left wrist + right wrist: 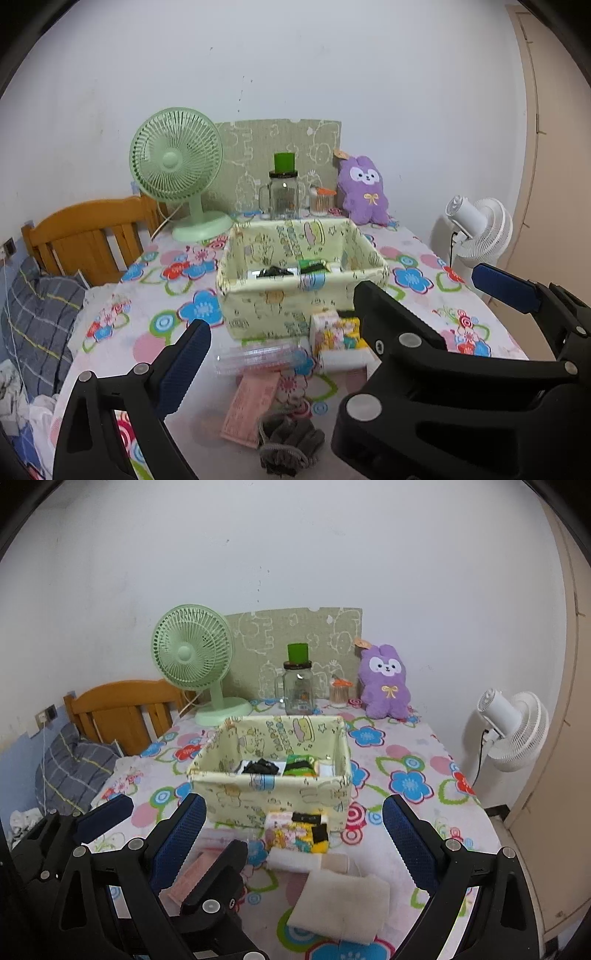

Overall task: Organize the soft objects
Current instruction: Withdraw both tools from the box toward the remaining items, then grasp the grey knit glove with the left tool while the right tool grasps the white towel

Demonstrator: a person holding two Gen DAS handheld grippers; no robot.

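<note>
A pale yellow fabric basket (295, 299) (273, 790) stands mid-table with black socks (260, 766) and a green item (301, 766) inside. In front of it lie a colourful cartoon-print bundle (336, 332) (299, 830), a white roll (291, 862), a beige folded cloth (343, 904), a grey knitted piece (288, 443), a pink packet (251, 410) and a clear plastic case (258, 358). A purple plush (365, 192) (386, 681) leans at the back. My left gripper (291, 325) and right gripper (293, 805) hover open and empty over these items, their fingers interleaved.
A green desk fan (177, 162), a glass jar with a green lid (283, 195) and a small stick holder (320, 203) stand behind the basket. A white fan (513, 731) is off the table's right edge. A wooden headboard (85, 236) and a pillow sit left.
</note>
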